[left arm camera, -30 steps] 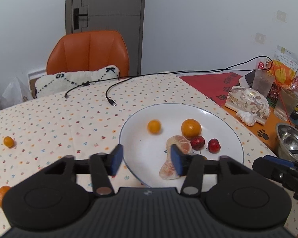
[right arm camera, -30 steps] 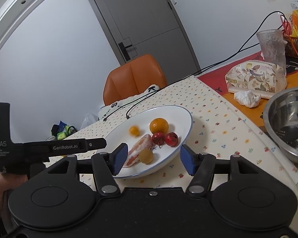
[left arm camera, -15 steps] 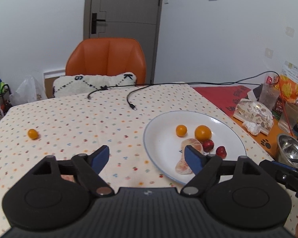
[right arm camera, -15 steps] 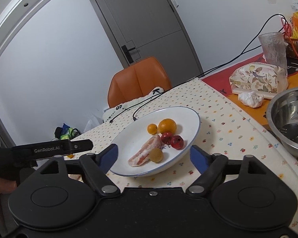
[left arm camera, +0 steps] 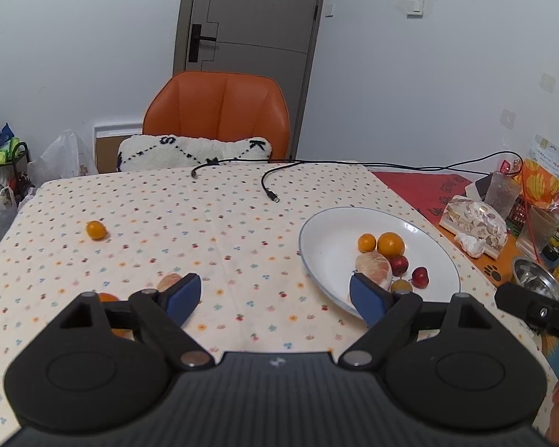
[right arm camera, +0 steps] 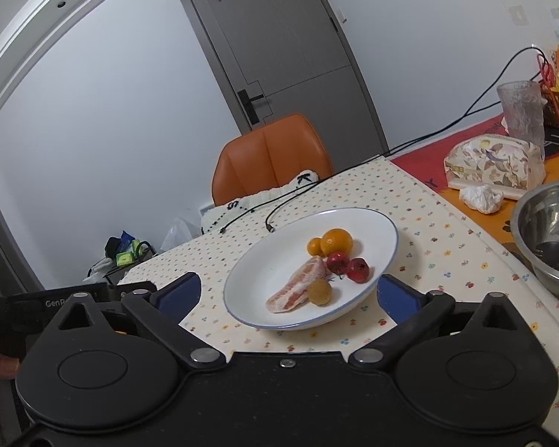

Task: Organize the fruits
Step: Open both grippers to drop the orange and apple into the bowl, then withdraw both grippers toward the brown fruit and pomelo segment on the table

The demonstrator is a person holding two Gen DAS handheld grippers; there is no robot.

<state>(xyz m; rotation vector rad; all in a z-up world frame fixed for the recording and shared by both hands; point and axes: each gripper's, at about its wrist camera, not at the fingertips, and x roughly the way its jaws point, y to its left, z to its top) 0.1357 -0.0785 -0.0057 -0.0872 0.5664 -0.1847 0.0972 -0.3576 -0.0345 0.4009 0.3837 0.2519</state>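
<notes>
Both my tongs are spread wide and hold nothing. The left gripper (left arm camera: 274, 294) hangs above the dotted tablecloth (left arm camera: 212, 231) just left of the white plate (left arm camera: 316, 238); the right gripper (right arm camera: 287, 292) faces the plate from its near side, its pads flanking the near rim.

Nearest to me, left of the plate, two pieces lie half hidden behind my left pad: a peeled pale segment (left arm camera: 169, 281) and an orange fruit (left arm camera: 106, 297) tucked against the finger linkage. I judge these the likeliest trouble: I cannot see their full shape, so closing blind could clip one at its edge and send it rolling off the near side of the table, or crush the soft peeled one.

On the plate sit a pomelo wedge (right arm camera: 298, 290), a yellow-brown fruit (right arm camera: 319, 292), two red fruits (right arm camera: 347, 265), a large orange (right arm camera: 336, 242) and a small one (right arm camera: 314, 246), all bunched together. Dropping another fruit in hard could knock the round ones about, and my right pad by the rim could nudge the plate.

Far left of the plate, well apart, a lone small orange (left arm camera: 95, 230) waits on the cloth; being round, it may roll if I touch it off-centre. Beyond the plate a black cable (left arm camera: 268, 186) trails across the cloth, clear of that path. Right of the plate stand a steel bowl (right arm camera: 548, 238) and a tissue pouch (right arm camera: 492, 165), out of my way.
</notes>
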